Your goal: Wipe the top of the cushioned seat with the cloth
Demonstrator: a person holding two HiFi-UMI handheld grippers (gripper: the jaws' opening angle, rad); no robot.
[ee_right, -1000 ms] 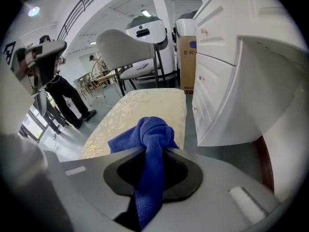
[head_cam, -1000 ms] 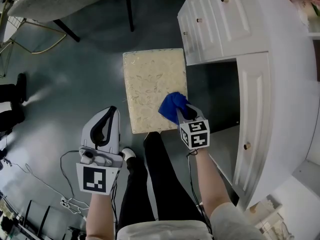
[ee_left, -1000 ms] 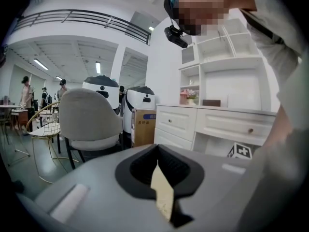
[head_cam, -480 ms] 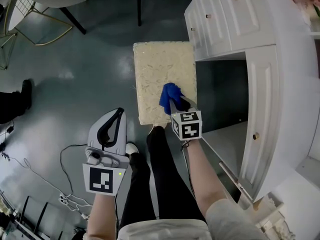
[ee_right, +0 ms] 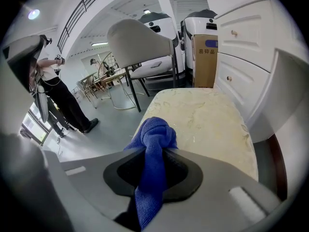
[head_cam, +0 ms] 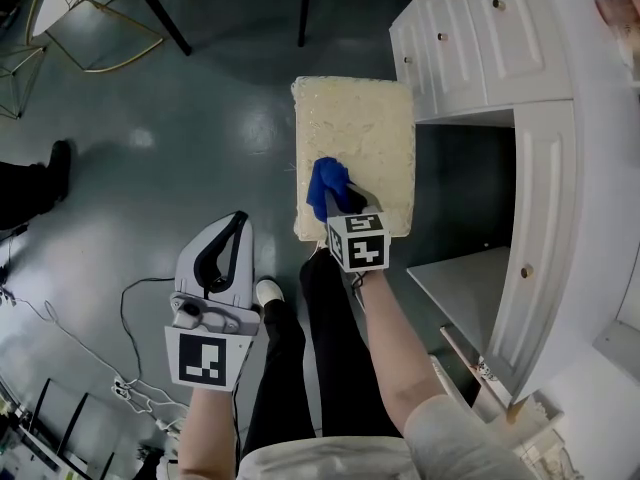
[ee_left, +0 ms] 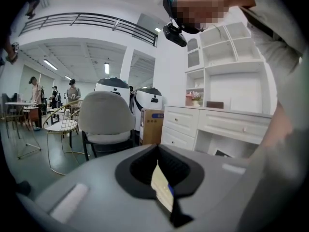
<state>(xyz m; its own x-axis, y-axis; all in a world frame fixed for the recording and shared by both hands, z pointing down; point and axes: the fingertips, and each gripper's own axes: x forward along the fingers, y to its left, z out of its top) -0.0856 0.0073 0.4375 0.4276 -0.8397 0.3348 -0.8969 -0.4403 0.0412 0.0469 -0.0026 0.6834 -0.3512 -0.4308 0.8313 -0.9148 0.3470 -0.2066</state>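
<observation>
The cushioned seat (head_cam: 360,138) is a cream rectangular pad standing on the grey floor, just ahead of the person's legs. My right gripper (head_cam: 338,204) is shut on a blue cloth (head_cam: 325,186) and presses it onto the seat's near left part. In the right gripper view the cloth (ee_right: 155,139) bunches out of the closed jaws over the cream top (ee_right: 207,115). My left gripper (head_cam: 222,253) hovers over the floor left of the seat, apart from it. Its jaws look closed, with only a small cream slip (ee_left: 161,185) at their seam.
White cabinets with drawers (head_cam: 480,38) and an open door (head_cam: 540,218) stand close on the seat's right. A grey chair's black legs (head_cam: 170,28) and a gold wire chair (head_cam: 60,18) stand beyond. Cables (head_cam: 130,308) lie on the floor at left, beside a bystander's shoe (head_cam: 40,178).
The right gripper has dragged the blue cloth leftward across the seat's near end, from the right edge to the left side. The left gripper stays beside the legs.
</observation>
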